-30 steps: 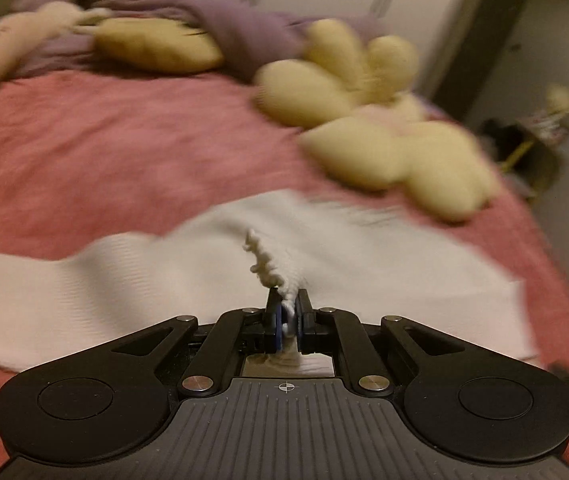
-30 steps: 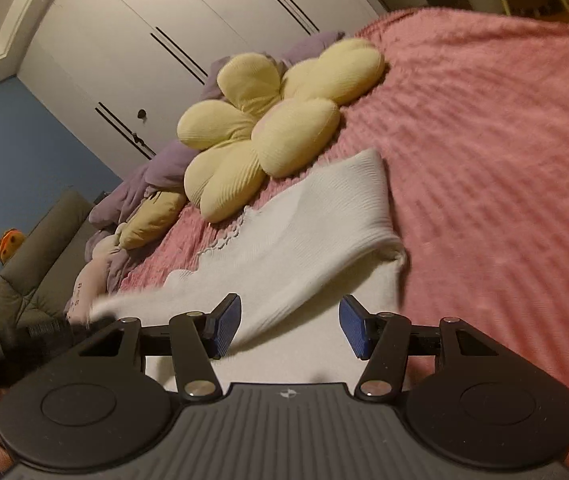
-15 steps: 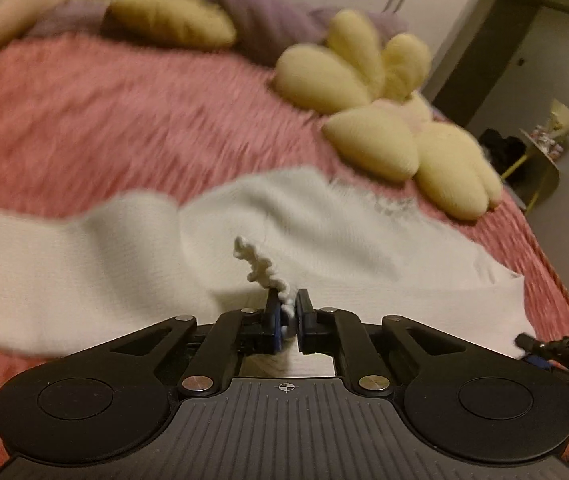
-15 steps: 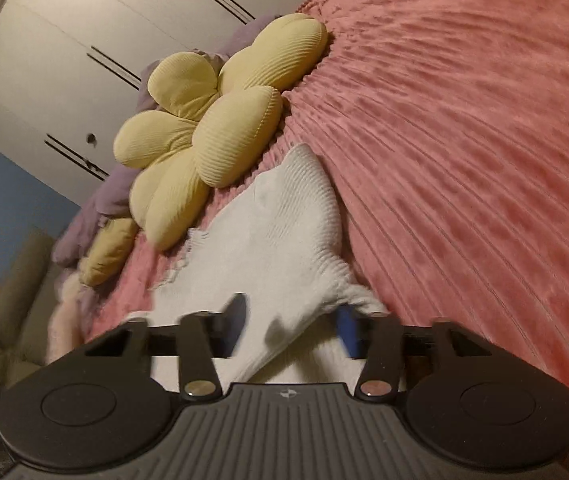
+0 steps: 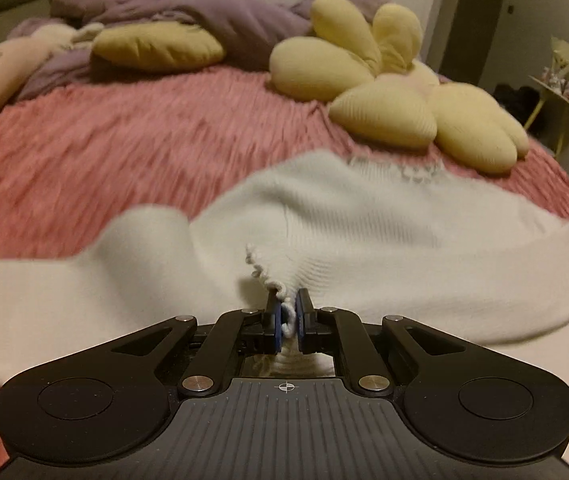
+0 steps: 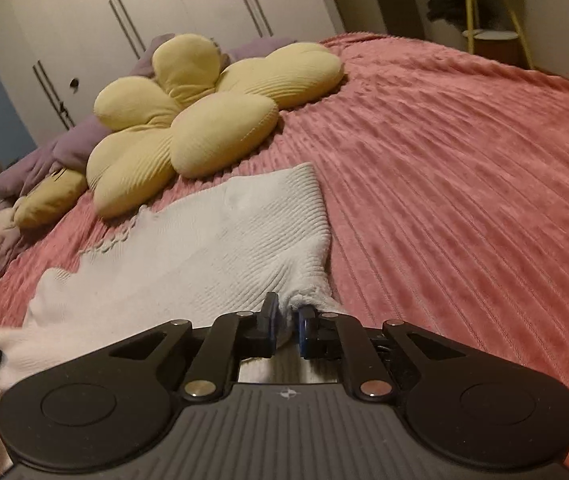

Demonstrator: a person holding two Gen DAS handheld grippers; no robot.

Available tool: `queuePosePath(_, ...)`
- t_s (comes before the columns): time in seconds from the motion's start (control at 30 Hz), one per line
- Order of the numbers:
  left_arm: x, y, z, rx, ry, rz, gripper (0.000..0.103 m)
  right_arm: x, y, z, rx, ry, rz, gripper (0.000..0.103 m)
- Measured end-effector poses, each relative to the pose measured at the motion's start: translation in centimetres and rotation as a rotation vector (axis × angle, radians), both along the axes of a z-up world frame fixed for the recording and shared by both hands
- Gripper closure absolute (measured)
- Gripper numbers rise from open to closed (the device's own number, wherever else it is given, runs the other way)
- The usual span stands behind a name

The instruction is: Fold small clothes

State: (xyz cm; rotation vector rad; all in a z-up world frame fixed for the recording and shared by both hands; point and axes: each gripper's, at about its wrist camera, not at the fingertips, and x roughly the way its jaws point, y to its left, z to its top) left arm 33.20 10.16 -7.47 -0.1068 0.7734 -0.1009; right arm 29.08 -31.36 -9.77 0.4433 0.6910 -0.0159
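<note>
While motion blurs the white knit garment (image 5: 364, 232), left claw (image 5: 288, 322) pinches its frilled hem; right claw (image 6: 286, 328) clamped on bunched corner, lower edge hidden

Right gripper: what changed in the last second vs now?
The right gripper went from wide open over the white knit garment to clamped on its near corner. The left gripper stayed shut on the scalloped hem. The garment remains spread on the pink bedspread, and the yellow flower cushion is unmoved.

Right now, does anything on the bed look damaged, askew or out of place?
Nothing damaged. The white knit garment lies rumpled and unfolded on the pink bedspread, its near edge bunched in both tools.
</note>
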Motion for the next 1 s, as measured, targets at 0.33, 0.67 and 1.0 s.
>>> queuePosePath(0.33, 0.3, -0.3, 1.7, 0.016, -0.075, 0.010, 0.093, -0.3, 0.0, 0.0, 0.044, -0.043, -0.001, 0.091)
queuePosePath(0.67, -1.6, -1.0, 2.6, 0.136, -0.106, 0.017, 0.066, -3.9, 0.2, 3.5, -0.180, -0.093, 0.000, 0.081)
queuePosePath(1.0, 0.3, -7.0, -0.6, 0.166, -0.045, -0.119, 0.054, 4.2, 10.1, -0.2, -0.559, 0.012, 0.250, 0.083)
